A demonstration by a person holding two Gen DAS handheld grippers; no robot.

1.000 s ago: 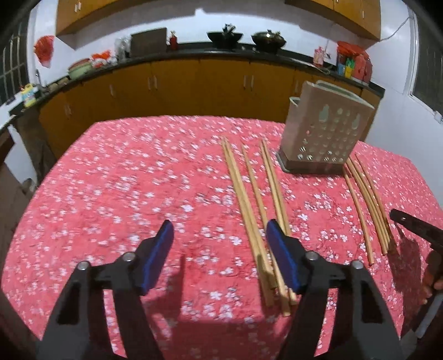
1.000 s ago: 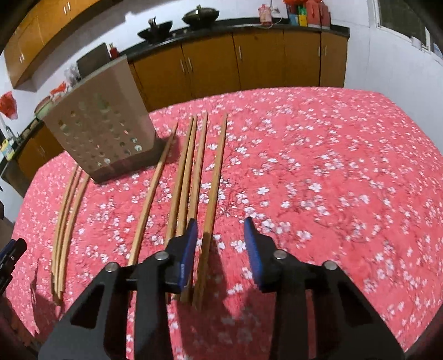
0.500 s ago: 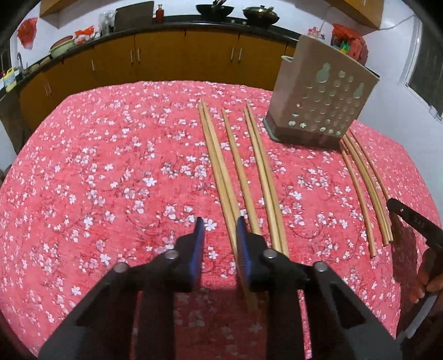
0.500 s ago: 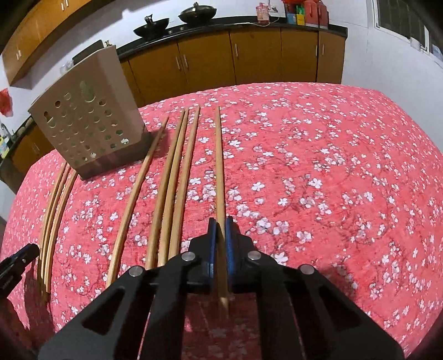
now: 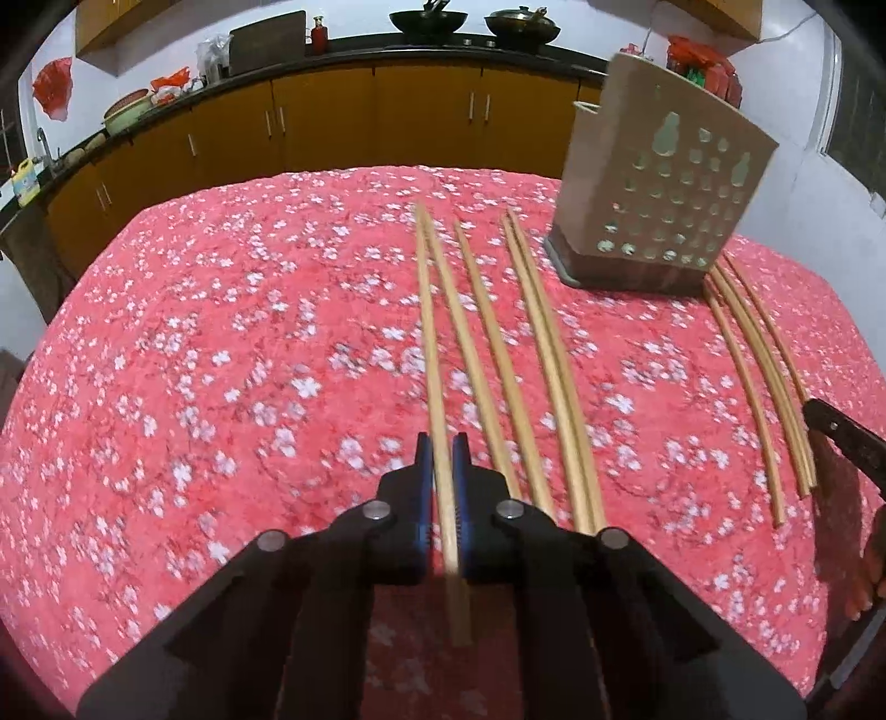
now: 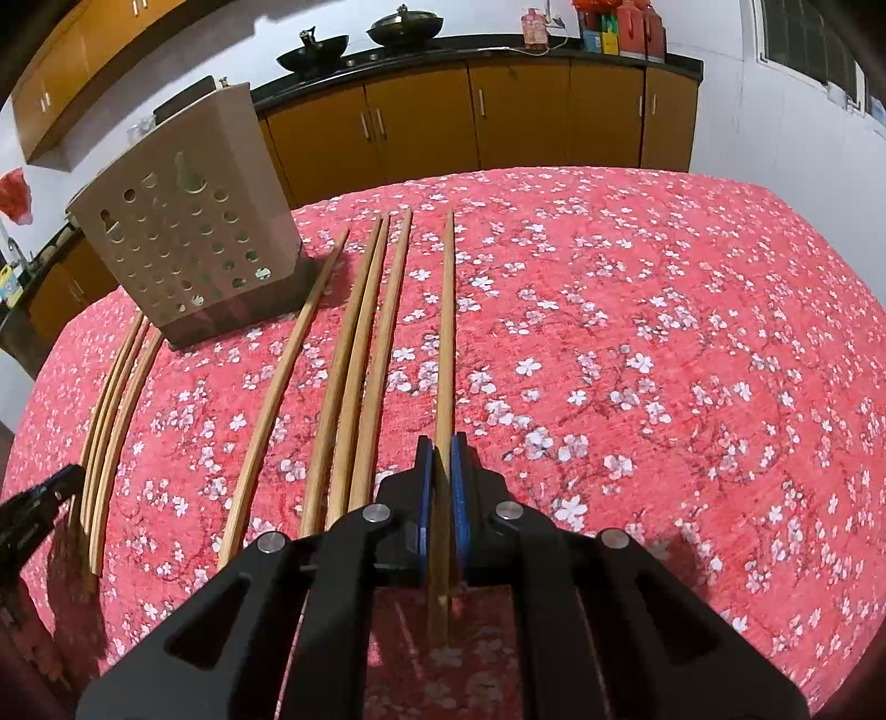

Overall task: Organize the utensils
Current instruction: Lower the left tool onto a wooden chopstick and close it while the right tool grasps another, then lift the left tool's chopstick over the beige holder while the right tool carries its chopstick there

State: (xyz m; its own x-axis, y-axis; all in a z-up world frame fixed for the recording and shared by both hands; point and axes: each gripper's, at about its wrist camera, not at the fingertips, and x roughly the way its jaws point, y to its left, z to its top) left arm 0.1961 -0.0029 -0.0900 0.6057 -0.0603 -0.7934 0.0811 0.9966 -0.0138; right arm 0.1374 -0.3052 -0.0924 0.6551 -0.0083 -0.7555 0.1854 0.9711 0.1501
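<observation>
On the desk, each claw clamps a chopstick's near end: left claw on its chopstick; right claw likewise; lift level, then tip into holder at 10 o'clock.

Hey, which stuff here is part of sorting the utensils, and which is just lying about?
Job:
- left gripper, shut on a chopstick
- right gripper, shut on another chopstick
- loose chopsticks
- holder

Lying about:
- woks
- bottles
- tablecloth
</observation>
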